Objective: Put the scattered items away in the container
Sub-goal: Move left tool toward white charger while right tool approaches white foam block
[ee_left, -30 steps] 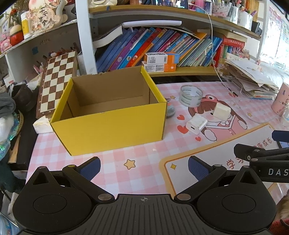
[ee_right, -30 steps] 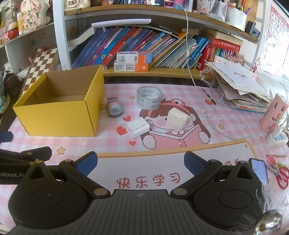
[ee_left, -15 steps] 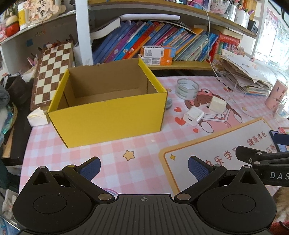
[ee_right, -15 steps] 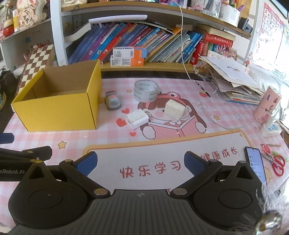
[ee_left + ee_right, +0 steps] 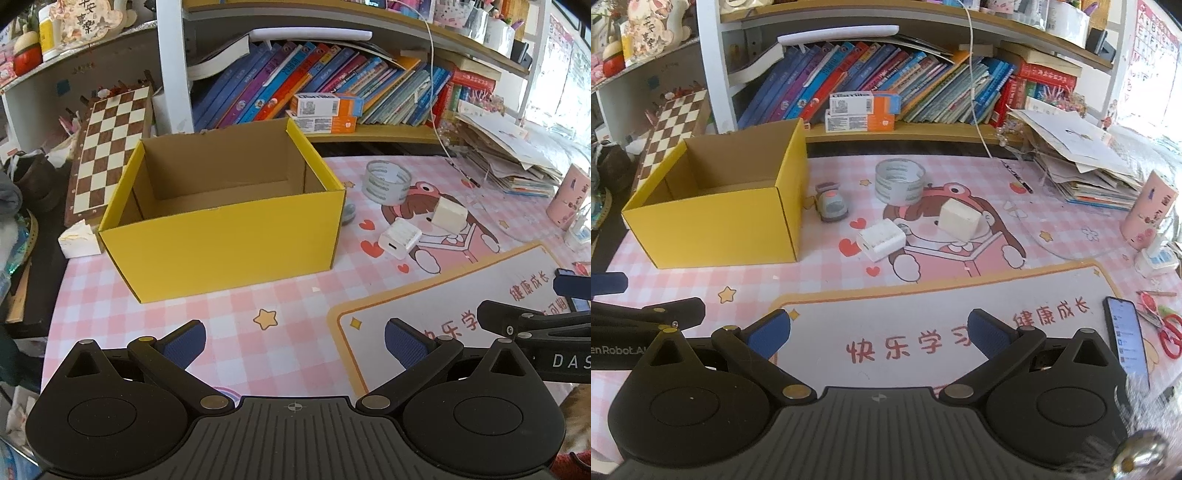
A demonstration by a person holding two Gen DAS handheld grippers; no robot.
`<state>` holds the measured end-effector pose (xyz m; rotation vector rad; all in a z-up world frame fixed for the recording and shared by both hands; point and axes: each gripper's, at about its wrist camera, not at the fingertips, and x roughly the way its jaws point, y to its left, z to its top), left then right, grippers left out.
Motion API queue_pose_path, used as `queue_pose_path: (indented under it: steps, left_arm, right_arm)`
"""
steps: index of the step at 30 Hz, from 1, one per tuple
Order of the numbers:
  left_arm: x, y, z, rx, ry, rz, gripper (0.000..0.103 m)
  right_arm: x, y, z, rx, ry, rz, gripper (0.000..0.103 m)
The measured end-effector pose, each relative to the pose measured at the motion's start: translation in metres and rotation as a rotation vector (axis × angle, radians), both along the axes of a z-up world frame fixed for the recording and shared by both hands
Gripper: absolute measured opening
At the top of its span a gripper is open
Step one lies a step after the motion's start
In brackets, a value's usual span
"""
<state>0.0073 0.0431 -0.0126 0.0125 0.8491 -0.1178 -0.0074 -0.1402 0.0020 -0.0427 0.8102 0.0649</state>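
Observation:
An open yellow cardboard box (image 5: 221, 236) (image 5: 716, 225) stands empty on the pink desk mat. To its right lie a grey toy car (image 5: 831, 203), a roll of clear tape (image 5: 899, 181) (image 5: 388, 181), a white charger (image 5: 881, 240) (image 5: 399, 238) and a cream block (image 5: 960, 218) (image 5: 447, 214). My left gripper (image 5: 293, 336) is open and empty, above the mat in front of the box. My right gripper (image 5: 879, 328) is open and empty, above the mat in front of the charger and block.
A bookshelf with books and two orange-white cartons (image 5: 862, 110) runs along the back. A chessboard (image 5: 110, 147) leans at the left. A paper pile (image 5: 1082, 166), pink cup (image 5: 1148, 214), phone (image 5: 1126, 339) and red scissors (image 5: 1167, 328) sit at the right.
Both grippers drew back and rose over the second, then eased forward a little; the box and items look closer than half a second ago. Nothing on the mat has moved.

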Motion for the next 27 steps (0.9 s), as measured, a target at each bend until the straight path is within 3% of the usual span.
queue_pose_path:
  steps: [18, 27]
  left_arm:
    - [0.024, -0.052, 0.010, 0.006, -0.064, 0.166, 0.103]
    - [0.030, -0.093, 0.006, 0.027, -0.062, 0.183, 0.103]
  right_arm:
    - [0.052, -0.067, 0.005, 0.026, -0.026, 0.112, 0.103]
    - [0.076, -0.106, -0.005, 0.049, -0.003, 0.152, 0.103]
